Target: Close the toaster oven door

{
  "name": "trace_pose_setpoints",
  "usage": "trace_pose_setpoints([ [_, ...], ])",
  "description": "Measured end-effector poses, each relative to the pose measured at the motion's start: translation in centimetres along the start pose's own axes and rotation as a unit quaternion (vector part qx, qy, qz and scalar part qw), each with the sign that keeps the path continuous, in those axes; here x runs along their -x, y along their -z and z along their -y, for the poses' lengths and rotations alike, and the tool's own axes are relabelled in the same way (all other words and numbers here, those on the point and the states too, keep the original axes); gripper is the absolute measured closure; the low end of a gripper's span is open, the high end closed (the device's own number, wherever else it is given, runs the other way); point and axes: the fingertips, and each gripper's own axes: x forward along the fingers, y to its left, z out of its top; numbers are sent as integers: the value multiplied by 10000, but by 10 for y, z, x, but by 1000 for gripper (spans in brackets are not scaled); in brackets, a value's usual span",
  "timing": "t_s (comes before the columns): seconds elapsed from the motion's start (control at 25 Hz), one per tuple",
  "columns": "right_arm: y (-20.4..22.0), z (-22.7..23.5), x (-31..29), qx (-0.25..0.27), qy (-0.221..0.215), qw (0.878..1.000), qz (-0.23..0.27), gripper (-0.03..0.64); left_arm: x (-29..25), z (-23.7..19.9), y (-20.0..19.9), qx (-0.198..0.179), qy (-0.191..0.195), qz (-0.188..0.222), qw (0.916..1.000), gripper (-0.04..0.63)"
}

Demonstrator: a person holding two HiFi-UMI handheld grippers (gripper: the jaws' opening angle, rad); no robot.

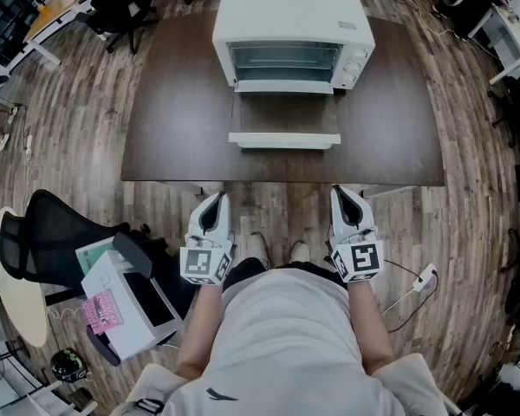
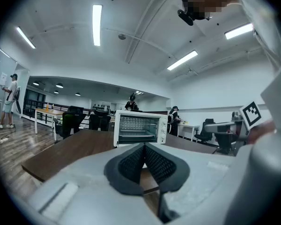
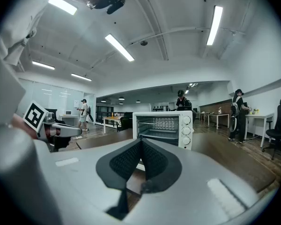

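A: Biggest first?
B: Dark wooden table [image 1: 169, 137], with wide bare top left and right of the oven. Its near edge runs straight, just ahead of both grippers.
A: Task thing?
B: White toaster oven [image 1: 286, 24] at the far middle of the table, knobs on its right. Its door [image 1: 286, 118] is dropped open, lying flat toward the near side. The door's lip stops short of the near table edge, with a bare strip between.
A: Grippers?
B: Left gripper [image 1: 215, 201] is clenched with nothing between its jaws, off the near edge over the floor. Right gripper [image 1: 343, 194] is the same, pads together and empty. Both are well apart from the door, with open air between.
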Motion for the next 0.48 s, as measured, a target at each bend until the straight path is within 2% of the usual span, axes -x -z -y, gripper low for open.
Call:
trace_pose_setpoints([
  [0.48, -4, -3, 4, -36, -37, 9998, 169, 617, 1, 1, 3, 39, 28, -8, 10000, 594],
])
